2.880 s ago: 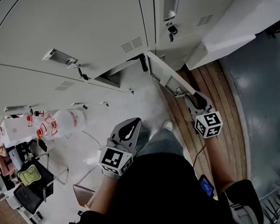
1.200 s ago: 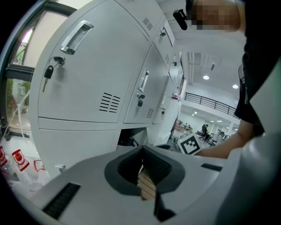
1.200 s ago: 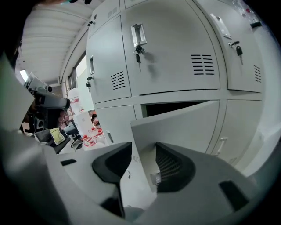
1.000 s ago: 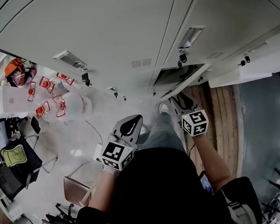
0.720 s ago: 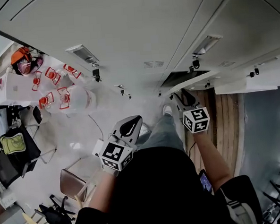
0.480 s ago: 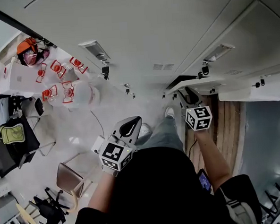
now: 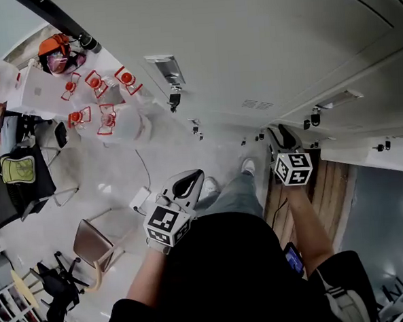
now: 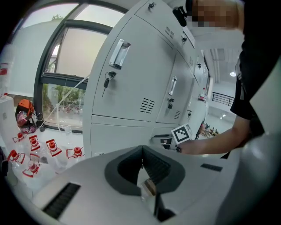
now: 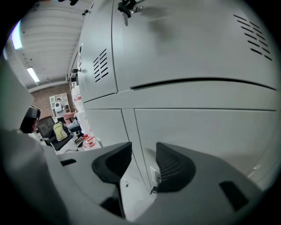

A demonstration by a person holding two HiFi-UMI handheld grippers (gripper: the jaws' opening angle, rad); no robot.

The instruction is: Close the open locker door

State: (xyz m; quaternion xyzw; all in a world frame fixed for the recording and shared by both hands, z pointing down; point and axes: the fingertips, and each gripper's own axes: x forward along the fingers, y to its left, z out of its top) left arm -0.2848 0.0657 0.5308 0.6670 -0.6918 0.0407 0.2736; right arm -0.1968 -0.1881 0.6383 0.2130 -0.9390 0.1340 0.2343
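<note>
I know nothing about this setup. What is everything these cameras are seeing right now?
Lockers: one bank, several doors, pale grey, across the top of the head view.
Handles: two clearly seen, silver, on the upper doors.
Water jugs: several, clear with red handles, on the floor at left.
Helmet: one, orange, beside the jugs.
Backpack: one, yellow-green and black, far left.
Chair: one, brown seat, lower left.
Wooden floor strip: one, brown, at right.
Shoes: two, white, near the lockers.
Left gripper: grey, fingers together, away from the lockers.
Right gripper: grey, fingers apart, close to a bottom door.

Lockers [image 7: 262, 44] (upper parts) beyond frame edge
</note>
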